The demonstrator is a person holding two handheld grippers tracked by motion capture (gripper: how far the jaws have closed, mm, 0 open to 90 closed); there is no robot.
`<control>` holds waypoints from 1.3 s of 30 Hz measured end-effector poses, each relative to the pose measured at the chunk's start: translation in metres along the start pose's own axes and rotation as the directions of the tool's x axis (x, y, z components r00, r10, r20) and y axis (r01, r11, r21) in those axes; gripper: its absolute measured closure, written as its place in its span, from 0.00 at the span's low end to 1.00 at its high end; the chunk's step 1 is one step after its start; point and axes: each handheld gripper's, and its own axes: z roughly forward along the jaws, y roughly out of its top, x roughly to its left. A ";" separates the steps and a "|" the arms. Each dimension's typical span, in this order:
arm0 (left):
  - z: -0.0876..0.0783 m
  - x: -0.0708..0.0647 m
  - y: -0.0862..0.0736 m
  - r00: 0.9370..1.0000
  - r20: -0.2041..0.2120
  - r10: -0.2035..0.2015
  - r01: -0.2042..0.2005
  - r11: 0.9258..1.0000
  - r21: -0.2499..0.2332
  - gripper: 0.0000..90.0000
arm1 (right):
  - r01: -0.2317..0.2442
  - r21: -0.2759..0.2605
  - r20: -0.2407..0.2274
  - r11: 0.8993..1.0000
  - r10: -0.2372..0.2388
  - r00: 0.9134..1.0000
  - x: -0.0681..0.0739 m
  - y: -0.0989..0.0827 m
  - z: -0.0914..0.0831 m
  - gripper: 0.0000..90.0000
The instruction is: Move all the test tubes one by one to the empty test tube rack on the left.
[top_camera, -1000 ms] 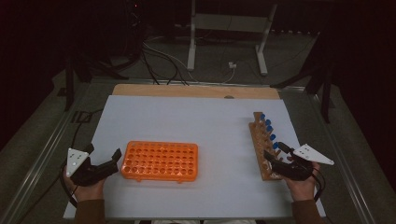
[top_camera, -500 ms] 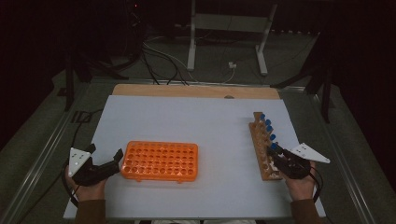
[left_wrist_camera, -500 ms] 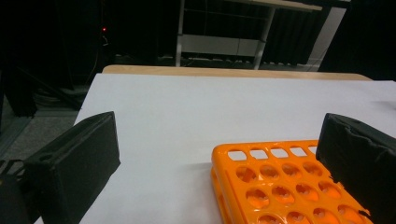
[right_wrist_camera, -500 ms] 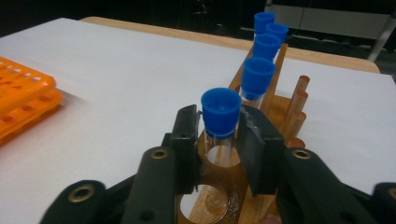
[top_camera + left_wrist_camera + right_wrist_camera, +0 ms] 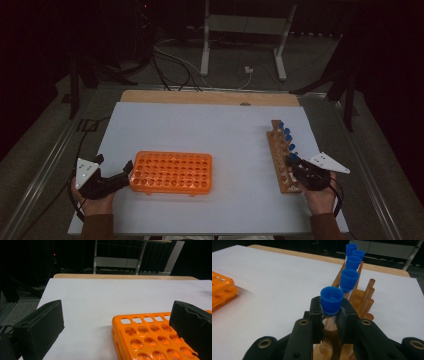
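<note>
The right claw point(image 5: 329, 315) is gripping the nearest blue-capped clear test tube point(image 5: 332, 300) just under its cap, its jaws having just been closing with the tube between them, so the pads are now pressing on the glass. That tube is still sitting in the narrow wooden test-tube rack point(image 5: 280, 162), which is standing at the right side of the white surface point(image 5: 210, 130), with four more blue-capped tubes point(image 5: 349, 279) lining up behind it toward the far end. The left claw point(image 5: 116, 175) is resting open at the near left, its jaws standing wide apart with nothing between them, one jaw lying just beside the left end of the orange plastic tube rack with rows of round holes point(image 5: 172, 172). The step in hand looks like the pick-up of one tube for moving across to the orange rack. The next move probably calls for a straight upward lift, keeping the tube upright until its bottom is clearing the wooden holes, then carrying it left over an empty hole; tilting early risks jamming the glass or tipping the light wooden rack.
</note>
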 end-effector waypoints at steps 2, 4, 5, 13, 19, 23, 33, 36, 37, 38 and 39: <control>0.000 0.000 0.000 1.000 0.001 0.003 -0.003 1.000 0.002 0.01 | -0.004 -0.007 -0.001 1.000 0.004 1.000 0.000 0.001 -0.002 0.85; 0.000 0.000 0.000 1.000 0.001 0.005 -0.005 1.000 0.004 0.01 | 0.001 -0.013 0.002 1.000 -0.001 1.000 0.000 0.002 -0.003 0.85; 0.000 0.000 0.000 1.000 0.000 0.007 -0.007 1.000 0.005 0.01 | 0.001 -0.015 0.001 1.000 -0.001 1.000 0.000 0.003 -0.004 0.85; -0.001 0.000 0.000 1.000 -0.012 0.004 -0.004 1.000 0.009 0.01 | 0.044 -0.019 0.011 0.999 -0.044 0.999 0.001 0.017 -0.014 0.85; -0.003 0.000 0.000 1.000 -0.012 -0.015 0.015 1.000 0.010 0.01 | 0.076 -0.014 -0.008 0.997 -0.076 0.997 0.002 0.028 -0.020 0.85; -0.002 -0.004 0.001 1.000 -0.009 -0.003 0.003 1.000 0.012 0.01 | 0.095 -0.008 -0.018 0.995 -0.095 0.995 0.001 0.035 -0.024 0.85; 0.003 -0.025 0.010 0.998 0.041 0.043 -0.044 0.999 0.021 0.01 | 0.102 -0.038 -0.057 0.994 -0.104 0.993 0.005 0.060 -0.032 0.85; 0.006 -0.034 0.015 0.996 0.065 0.062 -0.064 0.998 0.027 0.01 | 0.093 -0.045 -0.091 0.995 -0.096 0.991 0.009 0.064 -0.027 0.85; 0.007 -0.036 0.016 0.995 0.077 0.065 -0.067 0.997 0.025 0.01 | 0.094 -0.044 -0.097 0.995 -0.098 0.990 0.010 0.065 -0.025 0.85; 0.008 -0.039 0.018 0.994 0.087 0.066 -0.068 0.997 0.024 0.01 | 0.094 -0.044 -0.097 0.995 -0.098 0.990 0.010 0.065 -0.025 0.85; 0.010 -0.042 0.020 0.993 0.095 0.074 -0.076 0.997 0.024 0.01 | 0.097 -0.039 -0.116 0.994 -0.101 0.988 0.015 0.067 -0.019 0.85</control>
